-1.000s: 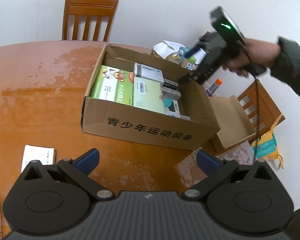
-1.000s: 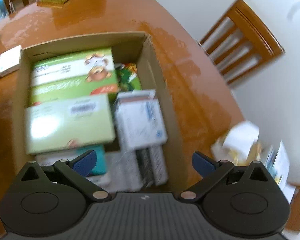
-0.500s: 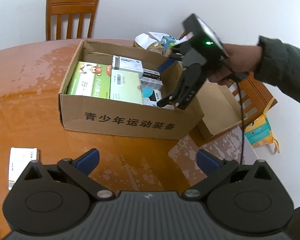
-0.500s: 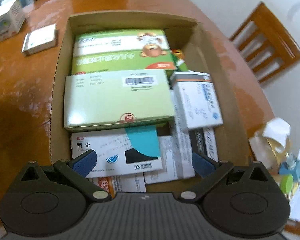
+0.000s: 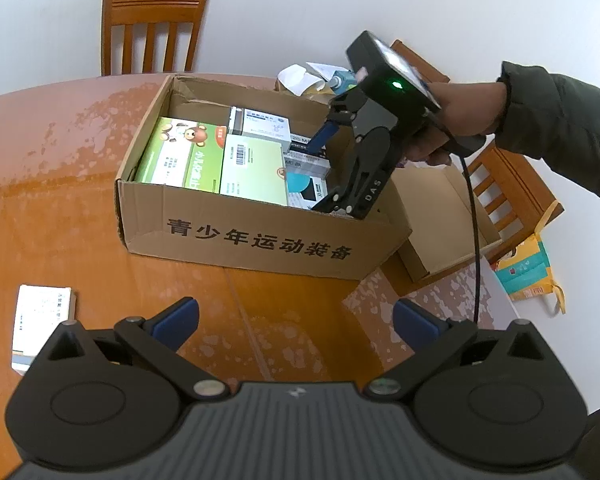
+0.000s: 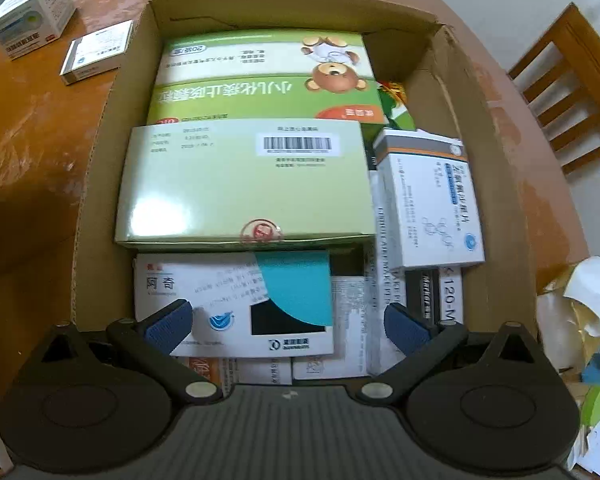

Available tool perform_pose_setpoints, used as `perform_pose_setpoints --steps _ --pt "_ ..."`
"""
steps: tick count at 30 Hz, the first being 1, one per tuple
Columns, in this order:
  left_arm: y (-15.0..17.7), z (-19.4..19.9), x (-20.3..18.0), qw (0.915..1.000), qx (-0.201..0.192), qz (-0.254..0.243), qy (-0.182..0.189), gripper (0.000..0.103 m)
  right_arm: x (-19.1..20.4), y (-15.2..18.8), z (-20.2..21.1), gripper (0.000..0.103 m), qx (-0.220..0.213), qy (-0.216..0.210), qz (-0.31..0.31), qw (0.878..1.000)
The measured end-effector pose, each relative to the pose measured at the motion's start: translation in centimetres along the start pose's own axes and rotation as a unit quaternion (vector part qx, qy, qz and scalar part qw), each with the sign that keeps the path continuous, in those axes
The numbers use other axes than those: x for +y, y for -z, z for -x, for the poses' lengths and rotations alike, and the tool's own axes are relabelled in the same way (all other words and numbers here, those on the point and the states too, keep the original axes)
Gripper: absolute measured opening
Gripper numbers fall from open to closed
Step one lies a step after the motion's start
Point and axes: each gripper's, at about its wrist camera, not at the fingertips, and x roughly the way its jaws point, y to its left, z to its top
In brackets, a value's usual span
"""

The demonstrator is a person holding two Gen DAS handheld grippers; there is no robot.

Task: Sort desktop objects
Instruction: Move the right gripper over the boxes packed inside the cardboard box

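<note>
While my right fingers (image 6: 286,326) hung spread wide and empty over the near end of the cardboard box (image 5: 260,236), the white packet with the teal patch (image 6: 236,304) lay directly below and between them, its long axis running across the gap from one finger to the other. My left fingers (image 5: 296,320) were equally wide and empty, low over the surface (image 5: 60,216), well apart from the box. The right hand was plainly the nearer; a loose white packet (image 5: 40,320) lay to the left.
</note>
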Motion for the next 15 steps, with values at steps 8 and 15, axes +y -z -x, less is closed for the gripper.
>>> perform_pose_setpoints --steps 8,15 --pt "-0.2 -0.7 -0.8 1.0 0.003 -0.005 0.006 0.103 0.9 1.3 1.0 0.103 -0.036 0.08 -0.018 0.996" --pt "-0.2 -1.0 -1.2 0.9999 0.007 -0.008 0.006 0.103 2.2 2.0 0.0 0.103 -0.025 0.121 0.032 0.992"
